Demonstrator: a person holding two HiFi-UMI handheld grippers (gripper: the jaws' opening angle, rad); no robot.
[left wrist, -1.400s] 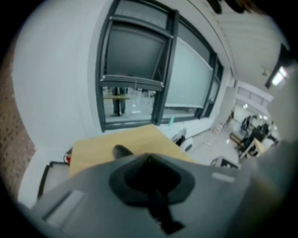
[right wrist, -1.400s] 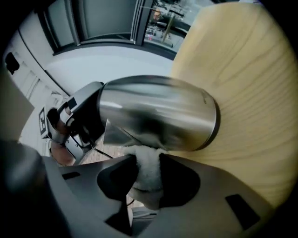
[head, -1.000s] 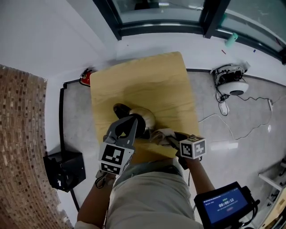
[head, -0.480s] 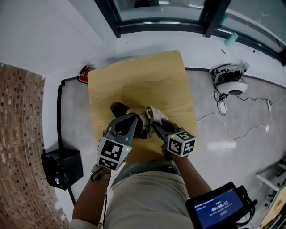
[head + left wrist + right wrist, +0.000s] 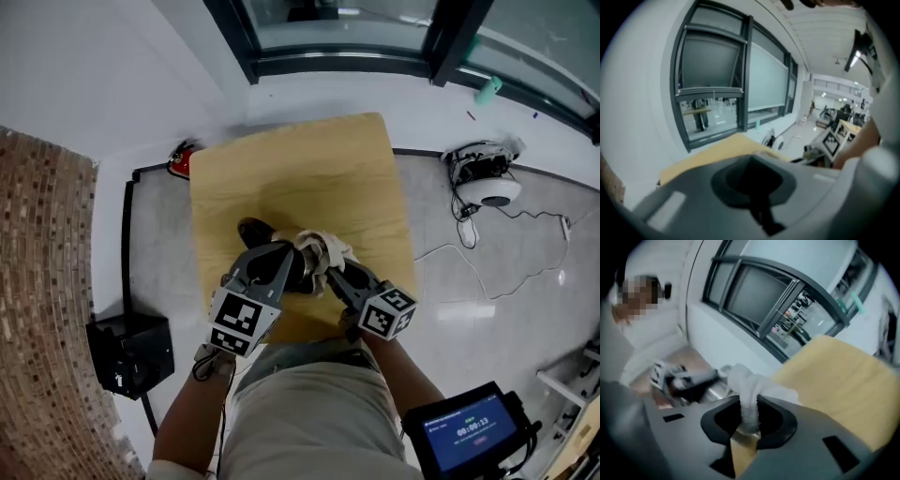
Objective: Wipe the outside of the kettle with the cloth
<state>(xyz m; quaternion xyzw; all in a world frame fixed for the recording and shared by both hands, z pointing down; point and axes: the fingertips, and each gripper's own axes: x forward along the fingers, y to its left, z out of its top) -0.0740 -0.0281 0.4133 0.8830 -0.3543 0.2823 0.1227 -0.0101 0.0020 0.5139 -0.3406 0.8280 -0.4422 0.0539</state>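
Note:
The kettle (image 5: 258, 232) stands on the wooden table (image 5: 309, 169), a dark part showing at its far side; its shiny body (image 5: 715, 392) shows in the right gripper view. My left gripper (image 5: 272, 267) lies over its near side, and its jaws (image 5: 752, 180) look shut on the kettle's black handle. My right gripper (image 5: 328, 267) is shut on the white cloth (image 5: 323, 248), whose bunch rests on top of the kettle. Its jaws have just been closing, with a strip of cloth (image 5: 747, 394) pinched between them (image 5: 749, 411).
The table's near edge is right in front of the person's body. On the floor sit a black box (image 5: 131, 354) at left, a red object (image 5: 181, 161) by the table's far left corner, and a white device with cables (image 5: 489, 183) at right. A screen (image 5: 469, 433) hangs lower right.
My right gripper has moved from the table's near right edge up and left, carrying the cloth onto the kettle. The left gripper has stayed on the kettle.

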